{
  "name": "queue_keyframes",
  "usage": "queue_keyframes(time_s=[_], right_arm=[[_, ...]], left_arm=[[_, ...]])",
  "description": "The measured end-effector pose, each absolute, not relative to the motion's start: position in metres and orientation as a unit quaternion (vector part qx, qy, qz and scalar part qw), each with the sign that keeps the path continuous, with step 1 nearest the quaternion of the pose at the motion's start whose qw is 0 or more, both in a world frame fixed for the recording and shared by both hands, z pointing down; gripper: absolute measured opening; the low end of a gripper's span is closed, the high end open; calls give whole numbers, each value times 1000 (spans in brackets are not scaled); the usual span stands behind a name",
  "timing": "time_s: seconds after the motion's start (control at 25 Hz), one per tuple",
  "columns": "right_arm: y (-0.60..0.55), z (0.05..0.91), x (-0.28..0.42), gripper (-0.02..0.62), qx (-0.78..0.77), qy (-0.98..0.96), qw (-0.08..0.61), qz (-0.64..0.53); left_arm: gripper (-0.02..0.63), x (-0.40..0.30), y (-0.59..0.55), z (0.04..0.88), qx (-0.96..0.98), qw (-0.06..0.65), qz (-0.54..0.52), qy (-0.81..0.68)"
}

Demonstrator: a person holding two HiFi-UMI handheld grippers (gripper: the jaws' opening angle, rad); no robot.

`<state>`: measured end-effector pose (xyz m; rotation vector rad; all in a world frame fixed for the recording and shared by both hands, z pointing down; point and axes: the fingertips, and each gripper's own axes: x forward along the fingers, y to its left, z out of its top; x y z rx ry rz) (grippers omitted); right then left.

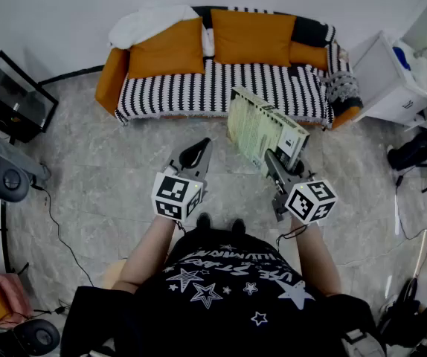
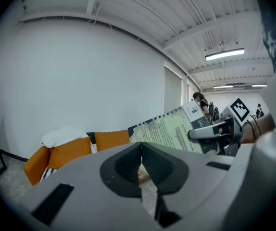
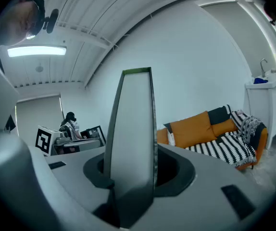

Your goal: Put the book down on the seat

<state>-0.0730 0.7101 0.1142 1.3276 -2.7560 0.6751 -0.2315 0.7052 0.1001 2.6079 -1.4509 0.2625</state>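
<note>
The task is not yet done. The book (image 1: 262, 129) is in the air, clamped in the right tool (image 1: 277, 162), over the floor (image 1: 124, 162) in front of the sofa (image 1: 117, 76) and well apart from it. The striped seat (image 1: 198, 88) has nothing on it but the orange cushions (image 1: 172, 47) along the back. As I judge it, what is left is to carry the book forward over the seat, lay it flat and let go.

The right tool's jaws are closed on the book's near end. From that tool's own camera the book (image 3: 133, 129) shows edge-on, a thin slab rising straight out of the jaws. The left tool (image 1: 195, 155) holds nothing. Its jaws are together with only a sliver of light between the pads, and it hangs level beside the right one.

The book stands on edge, not flat. Its long axis runs forward and a little leftward from the right tool toward the sofa. One printed, pale green face is turned to the person's left, where the left tool's camera catches it (image 2: 169, 131), with the spiral binding along the top edge. It will likely need a quarter roll to lie flat.
</note>
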Motion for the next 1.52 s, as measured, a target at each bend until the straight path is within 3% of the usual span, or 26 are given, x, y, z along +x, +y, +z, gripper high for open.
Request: queue_keyframes(time_s=[1.52], right_arm=[[683,132,-127,172,467,-852,37,236]], left_arm=[[9,-299,678,104,878,89,44,-468]])
